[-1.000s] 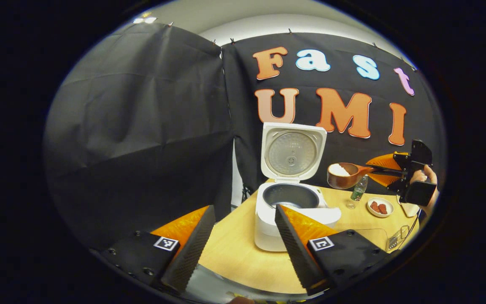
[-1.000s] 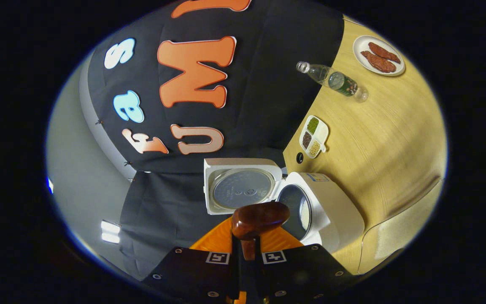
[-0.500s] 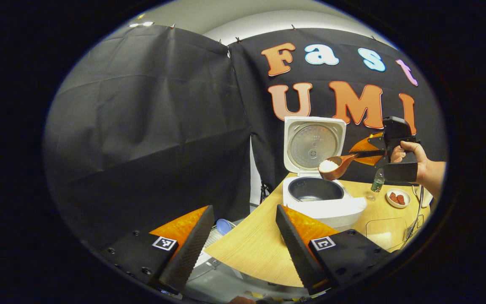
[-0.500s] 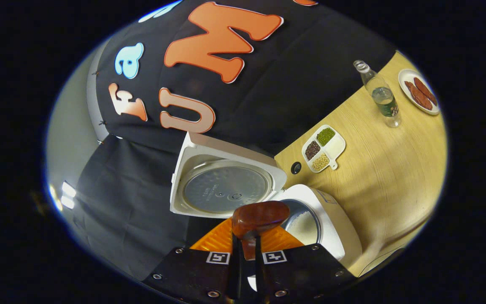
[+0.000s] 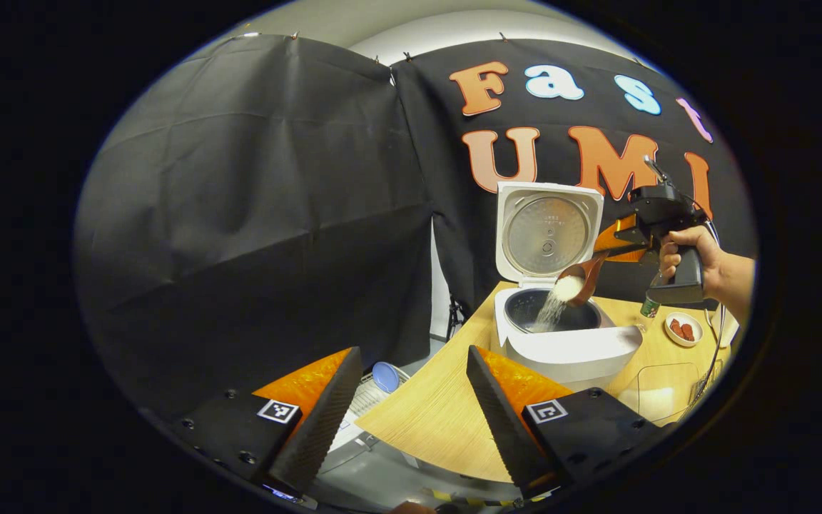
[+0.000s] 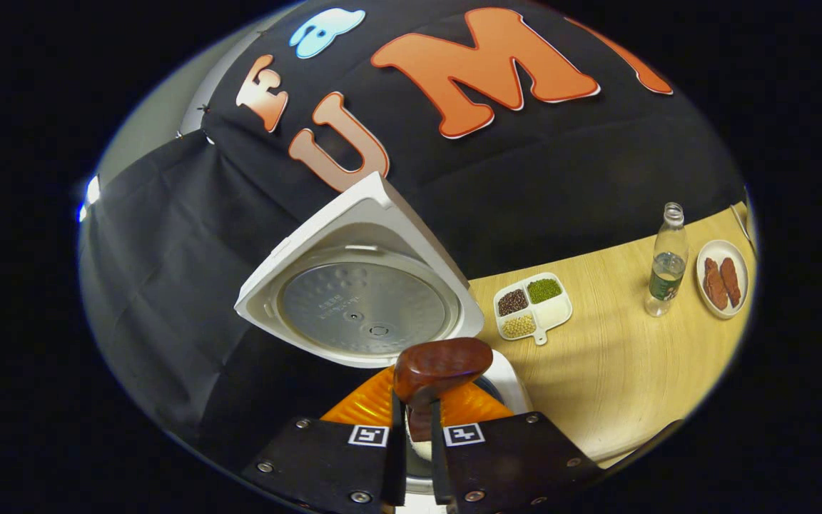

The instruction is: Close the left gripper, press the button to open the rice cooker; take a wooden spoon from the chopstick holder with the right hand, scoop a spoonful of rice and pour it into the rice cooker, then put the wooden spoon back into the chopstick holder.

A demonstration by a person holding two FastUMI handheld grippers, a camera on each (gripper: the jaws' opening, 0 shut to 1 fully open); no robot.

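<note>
In the right gripper view, the wooden spoon (image 6: 442,365) hides most of the rice cooker (image 6: 507,371) body; only a sliver of white shows beside the bowl, low in the frame. The chopstick holder cannot be made out with certainty. The cooker's raised lid (image 6: 361,300) fills the centre, its metal inner plate facing the camera. At right on the table (image 6: 618,371), a divided dish (image 6: 532,307) holds dark, green and pale grains, with one compartment white; a bottle (image 6: 666,260) stands upright near a small plate (image 6: 722,278) with two reddish pieces.

In the left gripper view, the rice cooker (image 5: 568,343) sits right of centre, and the spoon (image 5: 579,280) is tipped above the pot with rice (image 5: 548,310) streaming in. Half a second earlier the spoon was level and full.

The right gripper (image 6: 412,428) pinches the spoon handle between pressed jaws; a hand (image 5: 696,257) holds it. The left gripper (image 5: 411,403) has jaws spread wide, holding nothing.
</note>
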